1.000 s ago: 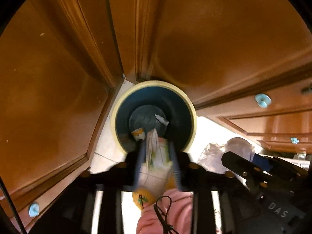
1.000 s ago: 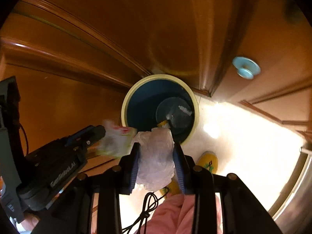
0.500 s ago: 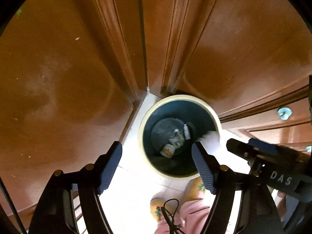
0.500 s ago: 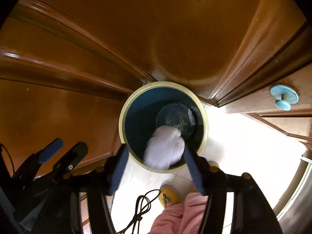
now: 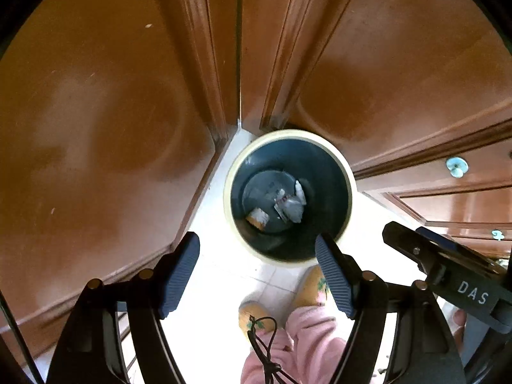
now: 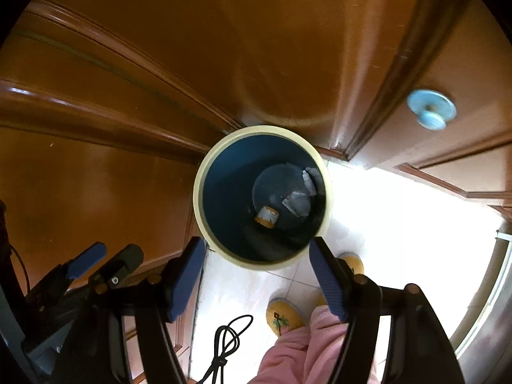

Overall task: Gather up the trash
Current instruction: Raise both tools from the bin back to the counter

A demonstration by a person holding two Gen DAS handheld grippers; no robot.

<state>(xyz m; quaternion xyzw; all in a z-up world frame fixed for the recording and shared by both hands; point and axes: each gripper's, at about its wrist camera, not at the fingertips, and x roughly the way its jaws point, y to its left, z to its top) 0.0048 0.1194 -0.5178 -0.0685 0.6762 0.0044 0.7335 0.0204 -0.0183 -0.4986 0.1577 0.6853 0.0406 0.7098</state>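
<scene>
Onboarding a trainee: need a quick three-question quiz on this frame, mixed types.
1. True or false: the left gripper holds trash.
2. Where is the trash? A) on the floor B) in the bin C) in the right gripper
3. What stands behind the bin?

Key: 1 false, its jaws have just opened and are empty. 2 B. 3 wooden cabinet doors.

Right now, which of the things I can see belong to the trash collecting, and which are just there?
Part of the job:
- bin
- scraps lying in its bottom
- left gripper, open and empty
- right gripper, open and empty

Just there:
- wooden cupboard doors
- blue knob
- yellow slippers
- dangling cable
</scene>
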